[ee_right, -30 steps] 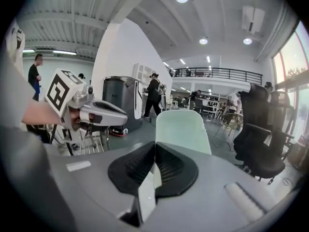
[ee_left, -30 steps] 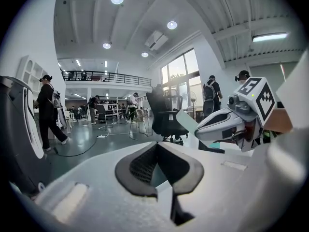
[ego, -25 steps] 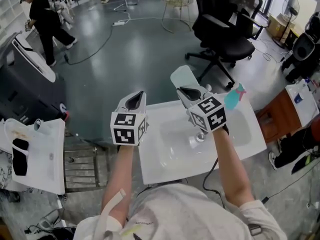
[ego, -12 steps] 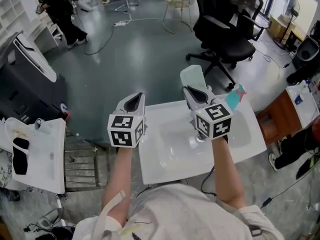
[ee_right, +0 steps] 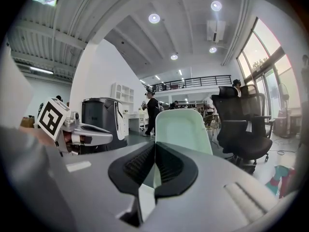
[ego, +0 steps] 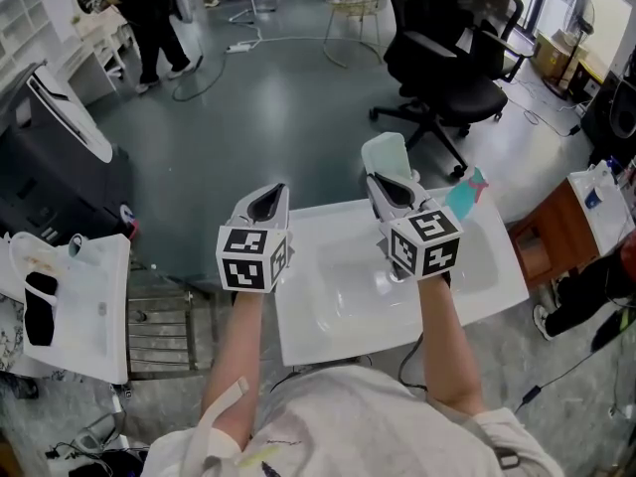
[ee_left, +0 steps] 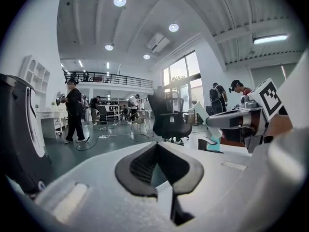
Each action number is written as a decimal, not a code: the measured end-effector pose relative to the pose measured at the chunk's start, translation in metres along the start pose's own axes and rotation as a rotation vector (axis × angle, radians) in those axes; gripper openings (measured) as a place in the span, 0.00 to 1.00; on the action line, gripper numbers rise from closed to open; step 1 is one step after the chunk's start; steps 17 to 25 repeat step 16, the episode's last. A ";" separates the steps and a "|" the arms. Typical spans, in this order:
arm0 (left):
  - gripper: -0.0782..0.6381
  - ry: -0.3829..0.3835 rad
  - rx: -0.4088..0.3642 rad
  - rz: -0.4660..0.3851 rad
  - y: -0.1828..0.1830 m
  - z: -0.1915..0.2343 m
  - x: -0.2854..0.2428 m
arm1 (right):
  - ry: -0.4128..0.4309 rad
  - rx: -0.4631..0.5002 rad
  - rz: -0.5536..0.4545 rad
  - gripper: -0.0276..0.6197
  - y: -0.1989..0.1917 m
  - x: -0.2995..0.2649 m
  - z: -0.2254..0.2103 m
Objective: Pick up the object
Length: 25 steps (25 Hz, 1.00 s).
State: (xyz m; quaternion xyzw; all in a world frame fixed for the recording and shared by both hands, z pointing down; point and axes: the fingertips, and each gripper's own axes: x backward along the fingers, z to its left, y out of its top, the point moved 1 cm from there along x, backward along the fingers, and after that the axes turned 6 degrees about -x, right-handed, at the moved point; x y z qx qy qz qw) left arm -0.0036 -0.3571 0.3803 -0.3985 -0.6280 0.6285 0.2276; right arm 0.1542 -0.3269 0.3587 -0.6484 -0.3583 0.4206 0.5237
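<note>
Pinching an upright pale green piece (ego: 386, 154), the right gripper (ego: 390, 185) hung over the sink (ego: 308, 336)'s far edge, left gripper (ego: 266, 202) closed alongside.

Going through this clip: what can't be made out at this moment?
- Pale green sheet: right gripper view, its clamped edge sits hidden between the pads of the right hand-held gripper.
- Teal item: head view, too small to identify; cut off by the right gripper view's edge.
- Sink middle: head view, partly behind that gripper's marker cube.
</note>
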 end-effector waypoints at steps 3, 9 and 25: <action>0.11 0.000 -0.003 0.001 0.001 0.000 0.001 | 0.002 -0.005 -0.004 0.06 0.002 0.002 0.001; 0.11 0.005 0.000 0.010 -0.001 0.001 0.002 | 0.012 -0.004 -0.010 0.06 0.006 0.002 0.004; 0.11 0.005 -0.006 0.008 -0.001 -0.001 0.001 | 0.015 0.002 -0.012 0.06 0.005 0.002 0.004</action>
